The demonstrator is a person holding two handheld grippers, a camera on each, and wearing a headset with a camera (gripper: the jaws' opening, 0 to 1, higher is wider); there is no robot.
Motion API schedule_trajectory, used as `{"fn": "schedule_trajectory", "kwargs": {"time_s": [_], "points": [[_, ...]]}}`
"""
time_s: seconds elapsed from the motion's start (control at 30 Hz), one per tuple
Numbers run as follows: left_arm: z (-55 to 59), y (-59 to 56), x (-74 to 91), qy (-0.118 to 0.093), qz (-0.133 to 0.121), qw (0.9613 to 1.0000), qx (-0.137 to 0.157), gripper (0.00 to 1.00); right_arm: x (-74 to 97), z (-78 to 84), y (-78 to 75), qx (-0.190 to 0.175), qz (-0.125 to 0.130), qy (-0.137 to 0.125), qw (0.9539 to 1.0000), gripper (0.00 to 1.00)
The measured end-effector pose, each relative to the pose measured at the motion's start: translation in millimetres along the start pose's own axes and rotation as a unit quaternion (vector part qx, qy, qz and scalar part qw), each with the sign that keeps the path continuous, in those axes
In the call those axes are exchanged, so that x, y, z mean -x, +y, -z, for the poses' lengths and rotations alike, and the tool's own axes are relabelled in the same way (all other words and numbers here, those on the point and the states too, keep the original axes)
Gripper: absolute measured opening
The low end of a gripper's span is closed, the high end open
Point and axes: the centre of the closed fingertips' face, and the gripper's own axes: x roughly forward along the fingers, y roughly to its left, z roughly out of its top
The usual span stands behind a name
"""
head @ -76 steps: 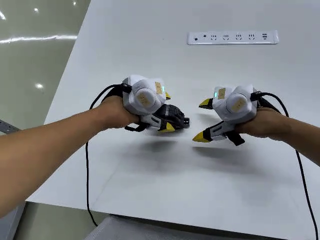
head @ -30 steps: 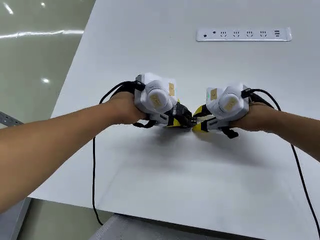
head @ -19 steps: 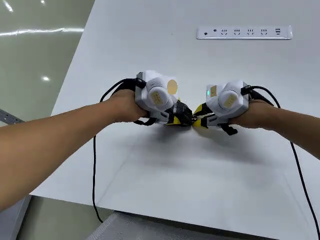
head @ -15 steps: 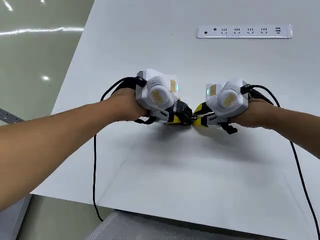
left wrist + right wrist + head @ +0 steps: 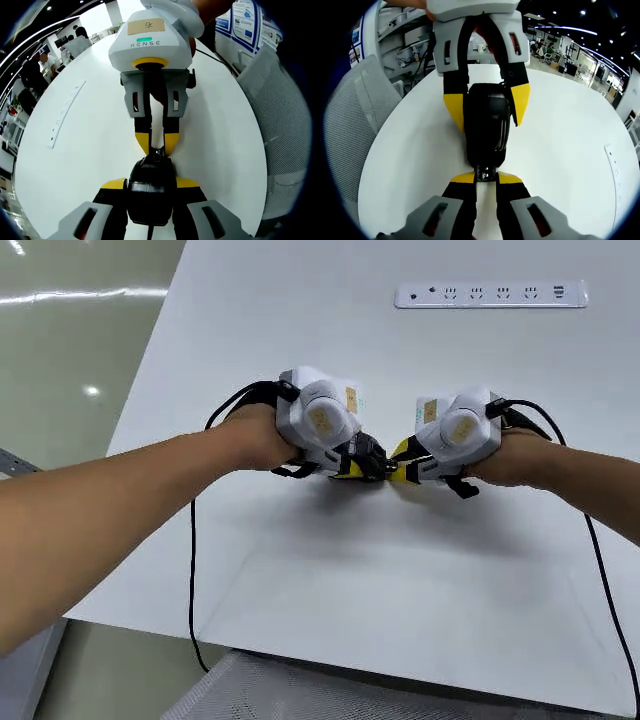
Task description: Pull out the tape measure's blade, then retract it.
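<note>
Black tape measure (image 5: 150, 196) clamped btwn left gripper (image 5: 151, 183) jaws, long axis pointing straight ahead; right gripper (image 5: 485, 180) faces it nose to nose, jaws nearly closed, pinching blade hook (image 5: 485, 172) at case mouth; pull likely runs straight apart

A white table (image 5: 330, 590) carries a white power strip (image 5: 491, 294) lying flat near its far side.

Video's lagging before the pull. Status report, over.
Copy: left gripper shut on tape measure; right gripper shut on blade tip, blade not yet out. Power strip far off on table.
</note>
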Motion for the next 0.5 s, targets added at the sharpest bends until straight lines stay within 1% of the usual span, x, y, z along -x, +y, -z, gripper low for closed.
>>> {"fn": "schedule_trajectory", "kwargs": {"time_s": [0.5], "points": [[-0.9,-2.1,-0.2,0.006,0.0,1.0,-0.002,0.31,9.1,10.4,1.4,-0.007,-0.001,0.001,1.0,0.09]]}}
